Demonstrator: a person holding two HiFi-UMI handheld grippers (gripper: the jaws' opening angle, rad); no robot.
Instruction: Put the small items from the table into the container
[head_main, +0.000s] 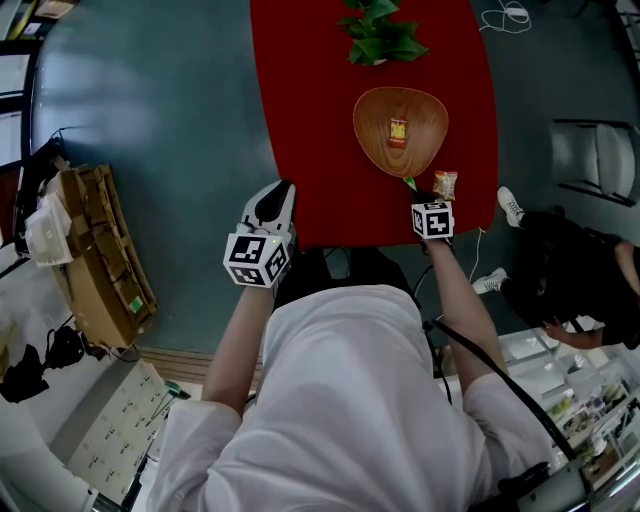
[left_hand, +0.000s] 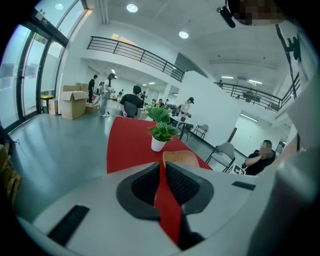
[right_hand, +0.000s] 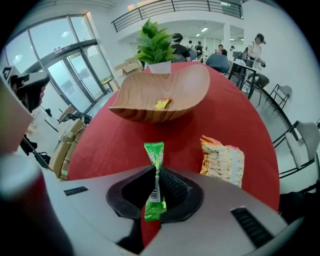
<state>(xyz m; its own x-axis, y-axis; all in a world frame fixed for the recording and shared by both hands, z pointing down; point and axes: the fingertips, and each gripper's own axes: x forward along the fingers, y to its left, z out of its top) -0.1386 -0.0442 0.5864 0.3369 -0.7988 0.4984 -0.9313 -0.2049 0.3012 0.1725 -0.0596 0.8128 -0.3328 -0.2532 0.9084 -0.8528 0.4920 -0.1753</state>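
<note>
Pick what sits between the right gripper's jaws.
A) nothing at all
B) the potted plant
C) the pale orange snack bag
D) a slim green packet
D: the right gripper view shows the right gripper with its jaws closing on the slim green packet, which stands on edge between the pads, while the pale orange snack bag lies apart on the red table.

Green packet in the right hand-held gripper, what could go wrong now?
The right hand-held gripper is closing its jaws on the thin green packet; it could slip or twist out before reaching the wooden bowl. The snack bag lies close beside it on the red table and might get nudged.
</note>
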